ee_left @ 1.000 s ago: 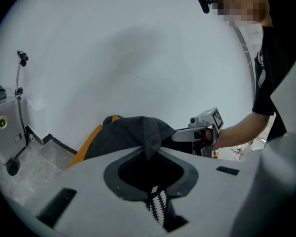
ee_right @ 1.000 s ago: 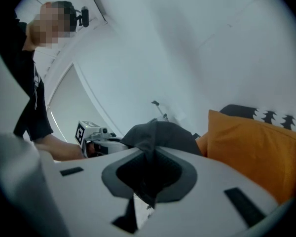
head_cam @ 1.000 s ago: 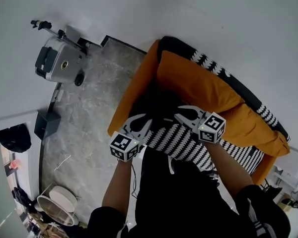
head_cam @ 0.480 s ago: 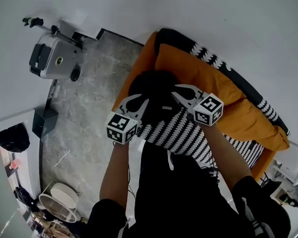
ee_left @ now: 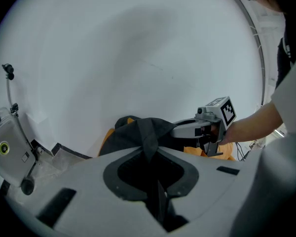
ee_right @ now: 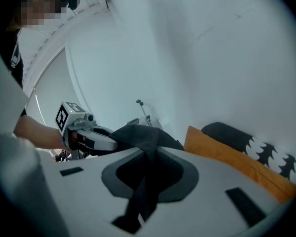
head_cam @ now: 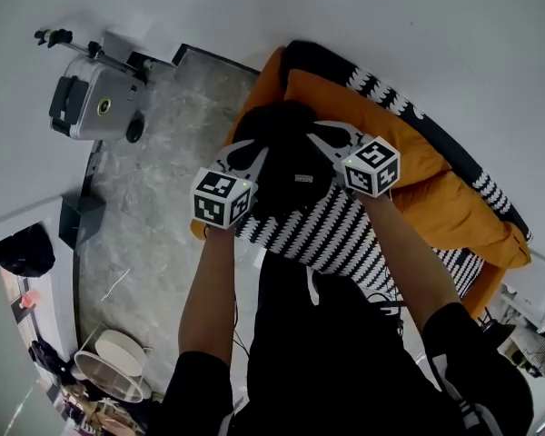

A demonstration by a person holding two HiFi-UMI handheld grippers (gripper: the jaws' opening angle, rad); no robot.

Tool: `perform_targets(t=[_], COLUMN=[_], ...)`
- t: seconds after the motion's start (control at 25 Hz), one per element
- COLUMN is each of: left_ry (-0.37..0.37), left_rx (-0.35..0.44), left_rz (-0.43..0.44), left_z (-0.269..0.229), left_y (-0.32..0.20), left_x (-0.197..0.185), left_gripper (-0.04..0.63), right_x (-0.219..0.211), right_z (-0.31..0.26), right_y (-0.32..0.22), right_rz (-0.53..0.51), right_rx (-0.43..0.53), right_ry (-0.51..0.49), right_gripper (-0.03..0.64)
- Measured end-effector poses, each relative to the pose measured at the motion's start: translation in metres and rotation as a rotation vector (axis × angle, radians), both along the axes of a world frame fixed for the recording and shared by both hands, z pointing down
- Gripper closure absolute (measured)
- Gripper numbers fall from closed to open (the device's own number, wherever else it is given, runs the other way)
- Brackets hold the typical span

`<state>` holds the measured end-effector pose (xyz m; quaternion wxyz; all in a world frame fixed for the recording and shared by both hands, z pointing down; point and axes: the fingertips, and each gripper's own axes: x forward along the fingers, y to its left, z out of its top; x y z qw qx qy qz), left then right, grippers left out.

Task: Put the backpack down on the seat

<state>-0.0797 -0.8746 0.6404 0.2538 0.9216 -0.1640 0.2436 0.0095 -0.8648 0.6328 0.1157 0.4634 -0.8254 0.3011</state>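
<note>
The left tongs (head_cam: 243, 157) and right tongs (head_cam: 329, 138) are each clamped shut on a flat black webbing strap (ee_left: 149, 132) of the backpack (head_cam: 286, 166). The backpack is rounded, soft matte black fabric. It hangs between them over the orange sofa (head_cam: 391, 148), by its black-and-white zigzag throw (head_cam: 331, 234). Contact with the seat is unclear.

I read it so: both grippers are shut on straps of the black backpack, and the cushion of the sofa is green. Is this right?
Not the colour: the cushion is orange, as the head view shows. The rest holds: the left gripper and the right gripper are each shut on a strap of the black backpack.
</note>
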Motion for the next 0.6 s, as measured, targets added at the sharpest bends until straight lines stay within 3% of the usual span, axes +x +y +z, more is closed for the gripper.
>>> perform_targets(t=[0.48, 0.6], left_ry=[-0.016, -0.008], left_rx=[-0.006, -0.006], left_rz=[0.003, -0.006], left_z=[0.010, 0.011], left_y=[-0.012, -0.012], left_x=[0.004, 0.004], left_gripper=[0.555, 0.555], right_x=[0.004, 0.007], right_z=[0.010, 0.009], right_y=[-0.012, -0.012], right_rz=[-0.019, -0.006], right_rx=[0.030, 0.034], right_ry=[0.074, 0.073], right_gripper=[0.567, 0.534])
